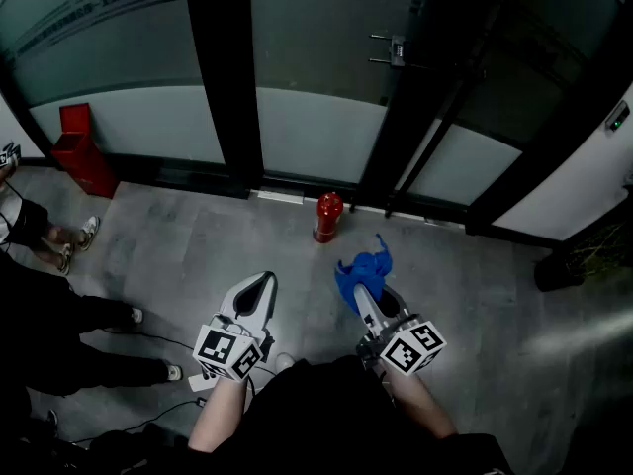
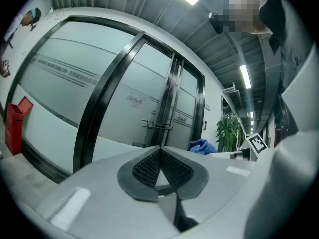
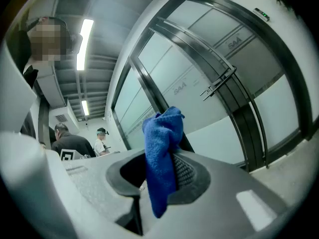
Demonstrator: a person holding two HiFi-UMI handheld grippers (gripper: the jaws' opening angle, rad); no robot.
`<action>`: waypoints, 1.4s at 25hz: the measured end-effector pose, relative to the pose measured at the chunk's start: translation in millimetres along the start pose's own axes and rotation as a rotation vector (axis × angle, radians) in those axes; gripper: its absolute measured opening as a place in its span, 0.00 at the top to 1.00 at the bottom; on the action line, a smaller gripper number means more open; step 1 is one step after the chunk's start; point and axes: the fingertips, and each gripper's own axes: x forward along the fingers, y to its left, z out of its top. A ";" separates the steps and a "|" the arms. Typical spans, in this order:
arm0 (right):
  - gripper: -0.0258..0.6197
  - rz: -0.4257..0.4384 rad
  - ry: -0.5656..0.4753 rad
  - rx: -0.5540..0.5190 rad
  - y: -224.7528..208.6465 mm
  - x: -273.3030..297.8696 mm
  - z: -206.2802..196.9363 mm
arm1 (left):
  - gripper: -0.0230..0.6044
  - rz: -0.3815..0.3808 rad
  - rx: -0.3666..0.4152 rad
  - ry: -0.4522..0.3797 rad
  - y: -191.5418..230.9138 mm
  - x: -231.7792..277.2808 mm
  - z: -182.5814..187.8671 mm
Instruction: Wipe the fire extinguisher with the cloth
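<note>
On the grey floor (image 1: 198, 250), head view, a small red cylindrical fire extinguisher (image 1: 327, 216) stands upright by the glass door (image 1: 316, 127), near the crumpled blue cloth (image 1: 362, 267) on the right gripper (image 1: 360, 295). Left gripper view: the left gripper (image 2: 160, 151) has its fingers pressed together, empty. Right gripper view: fingers clamp that cloth.

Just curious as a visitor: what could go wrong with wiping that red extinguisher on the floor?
The fire extinguisher stands free by the glass door; a sideways wipe might topple it, since the left gripper is shut and away from it. The cloth bunches loosely in the right gripper and might slip out.
</note>
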 end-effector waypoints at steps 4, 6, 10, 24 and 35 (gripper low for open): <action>0.82 -0.022 0.015 0.004 -5.9 9.2 -4.3 | 0.95 0.020 -0.016 0.006 19.9 -0.1 -6.1; 0.82 -0.030 0.011 0.011 -11.6 11.9 -8.8 | 0.95 0.026 -0.019 0.007 25.2 -1.4 -11.1; 0.82 -0.012 -0.004 0.021 -31.9 31.7 -1.0 | 0.95 0.051 -0.013 0.000 33.0 17.4 -15.7; 0.82 0.118 -0.009 -0.018 -155.1 142.9 94.4 | 0.95 0.080 0.064 -0.034 51.2 198.6 11.0; 0.82 0.009 0.096 0.005 -266.7 160.7 98.5 | 0.95 -0.030 0.114 0.079 49.4 313.0 -28.5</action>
